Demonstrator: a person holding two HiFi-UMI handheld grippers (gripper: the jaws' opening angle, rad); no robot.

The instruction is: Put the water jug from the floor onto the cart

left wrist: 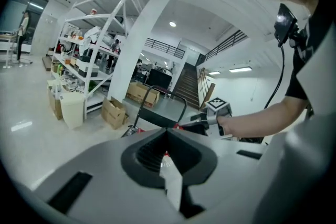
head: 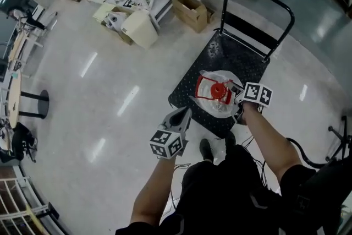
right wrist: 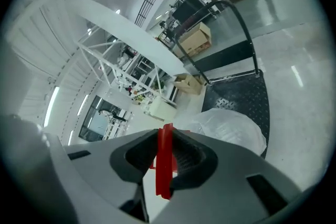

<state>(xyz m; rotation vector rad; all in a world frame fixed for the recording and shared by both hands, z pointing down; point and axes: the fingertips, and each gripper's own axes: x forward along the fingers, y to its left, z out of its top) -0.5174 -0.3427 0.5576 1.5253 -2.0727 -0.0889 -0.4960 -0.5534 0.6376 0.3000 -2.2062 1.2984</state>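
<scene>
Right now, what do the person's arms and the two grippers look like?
The left gripper and the right gripper have grey bodies with dark ribbed pads inside the jaws. Each carries a white cube with black square markers. The forearms are bare; the short sleeves are black.

The right gripper (right wrist: 165, 150) has its jaws closed on the red handle (right wrist: 165, 165), which runs upright between them. Beyond the jaws, the clear water jug (right wrist: 231, 131) overlaps the near end of the cart (right wrist: 245, 96), which has a black tread-plate deck and a black push bar (right wrist: 239, 18). A cardboard box (right wrist: 190, 83) stands on the floor (right wrist: 296, 73) beside the cart.
</scene>
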